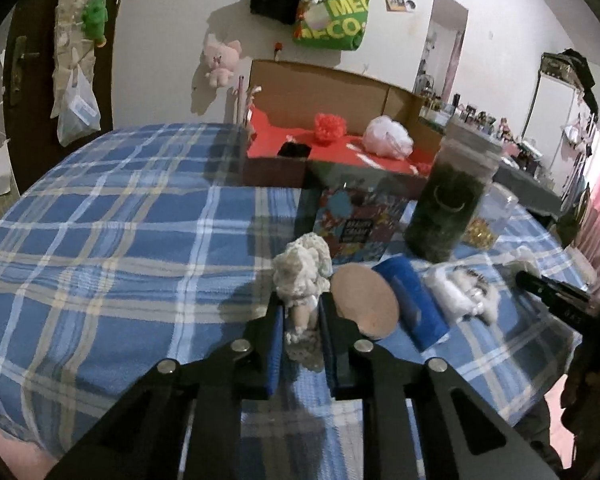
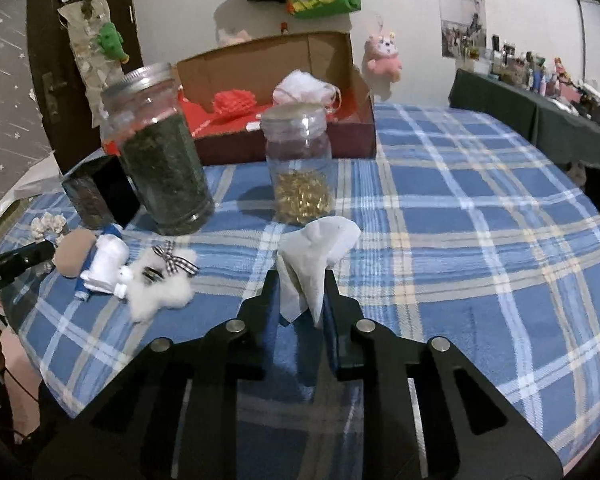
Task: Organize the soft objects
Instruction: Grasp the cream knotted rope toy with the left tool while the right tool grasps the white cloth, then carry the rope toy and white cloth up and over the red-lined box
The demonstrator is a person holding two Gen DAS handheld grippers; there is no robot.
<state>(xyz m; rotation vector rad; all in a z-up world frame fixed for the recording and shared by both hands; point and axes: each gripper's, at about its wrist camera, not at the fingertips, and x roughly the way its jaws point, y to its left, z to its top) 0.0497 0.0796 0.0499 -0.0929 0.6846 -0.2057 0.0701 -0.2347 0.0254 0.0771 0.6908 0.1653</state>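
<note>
Above the plaid cloth, left gripper clamps crochet piece; right gripper pinches tissue.

The surface wears a blue plaid cloth with white and tan stripes. The cardboard box has a red lining, holding a red-orange pouf (netted) and a white one. A black-and-white checked ribbon sits on white fluff.

A blue plaid surface carries a cardboard box, two jars, a printed box, a tan pad and a cotton tuft.
</note>
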